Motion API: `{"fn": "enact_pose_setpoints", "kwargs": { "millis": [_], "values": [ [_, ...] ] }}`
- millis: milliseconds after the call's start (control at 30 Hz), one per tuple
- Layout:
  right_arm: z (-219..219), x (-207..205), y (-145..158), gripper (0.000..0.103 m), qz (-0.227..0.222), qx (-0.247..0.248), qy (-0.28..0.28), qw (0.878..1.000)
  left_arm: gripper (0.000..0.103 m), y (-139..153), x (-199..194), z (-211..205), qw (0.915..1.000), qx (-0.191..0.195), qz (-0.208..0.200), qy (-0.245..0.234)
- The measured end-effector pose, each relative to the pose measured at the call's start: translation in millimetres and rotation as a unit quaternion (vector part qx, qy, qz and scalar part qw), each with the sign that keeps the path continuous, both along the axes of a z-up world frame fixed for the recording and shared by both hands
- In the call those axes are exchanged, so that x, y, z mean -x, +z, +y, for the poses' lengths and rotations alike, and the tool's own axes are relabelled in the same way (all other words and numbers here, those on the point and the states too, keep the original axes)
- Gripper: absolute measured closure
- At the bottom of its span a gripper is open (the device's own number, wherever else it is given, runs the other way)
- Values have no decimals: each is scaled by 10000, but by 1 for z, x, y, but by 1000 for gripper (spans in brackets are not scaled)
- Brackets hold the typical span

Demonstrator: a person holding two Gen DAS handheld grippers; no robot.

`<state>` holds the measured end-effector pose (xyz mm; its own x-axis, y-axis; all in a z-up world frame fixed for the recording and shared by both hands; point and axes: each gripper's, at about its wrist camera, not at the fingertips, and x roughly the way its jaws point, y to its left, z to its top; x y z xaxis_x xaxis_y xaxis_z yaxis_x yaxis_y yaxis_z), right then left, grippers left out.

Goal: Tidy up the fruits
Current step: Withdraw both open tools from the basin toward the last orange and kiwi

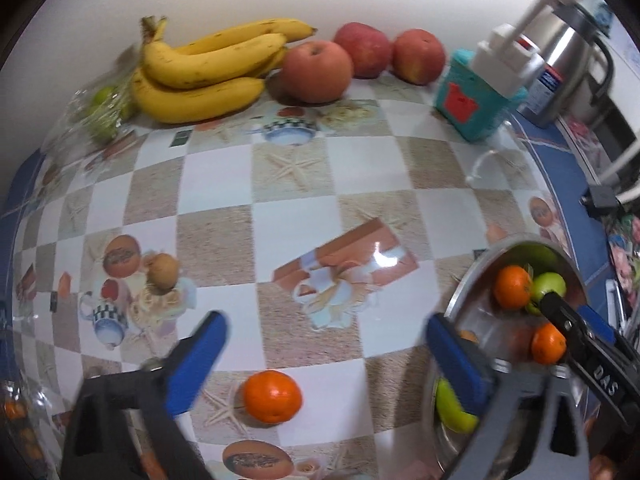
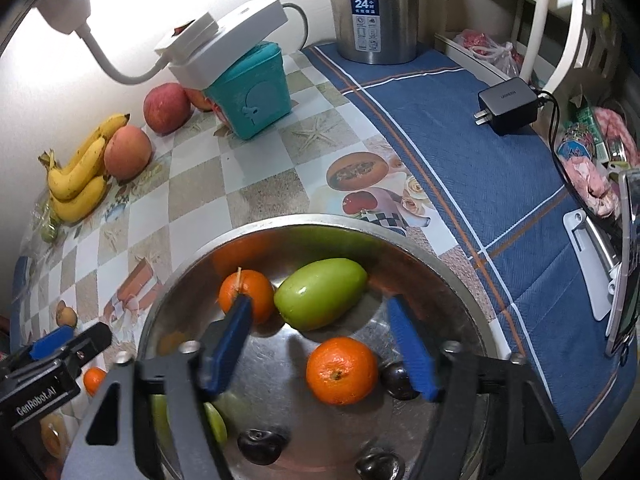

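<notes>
My left gripper [image 1: 326,344] is open above a loose orange [image 1: 272,396] lying on the patterned tablecloth between its blue fingers. The steel bowl [image 1: 460,300] stands to its right. My right gripper [image 2: 320,336] is open and empty over the bowl [image 2: 192,264]. An orange [image 2: 342,370] lies between its fingers. The bowl also holds a second orange [image 2: 256,288], a large green fruit [image 2: 320,292], smaller green fruits and dark plums [image 2: 260,446]. Bananas [image 1: 200,76] and three apples [image 1: 316,70] lie along the back wall.
A teal box [image 1: 468,100] carries a white power strip [image 2: 224,36]. A steel thermos [image 2: 372,8] stands behind it on a blue cloth [image 2: 480,152] with a black charger [image 2: 506,104]. A bag of green fruits [image 1: 100,112] lies left of the bananas.
</notes>
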<state>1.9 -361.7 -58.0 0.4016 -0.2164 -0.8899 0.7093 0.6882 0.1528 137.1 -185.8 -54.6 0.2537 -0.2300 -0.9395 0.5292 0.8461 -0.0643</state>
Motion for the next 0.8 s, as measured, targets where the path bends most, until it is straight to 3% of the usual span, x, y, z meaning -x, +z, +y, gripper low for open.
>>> {"fn": "enact_pose_setpoints", "kwargs": {
  "millis": [233, 467, 567, 800],
  "values": [
    [9, -8, -2, 14, 186, 139, 222, 9995, 0, -1, -7, 7, 9996, -185, -145, 133],
    [21, -13, -2, 13, 234, 377, 448, 9980, 0, -2, -11, 13, 9993, -252, -180, 207],
    [22, -12, -1, 2, 187, 401, 458, 9980, 0, 0, -13, 16, 9988, -346, -273, 210],
    [25, -13, 1, 2, 181, 435, 416, 9980, 0, 6, -20, 30, 9960, -685, -529, 225]
  ]
}}
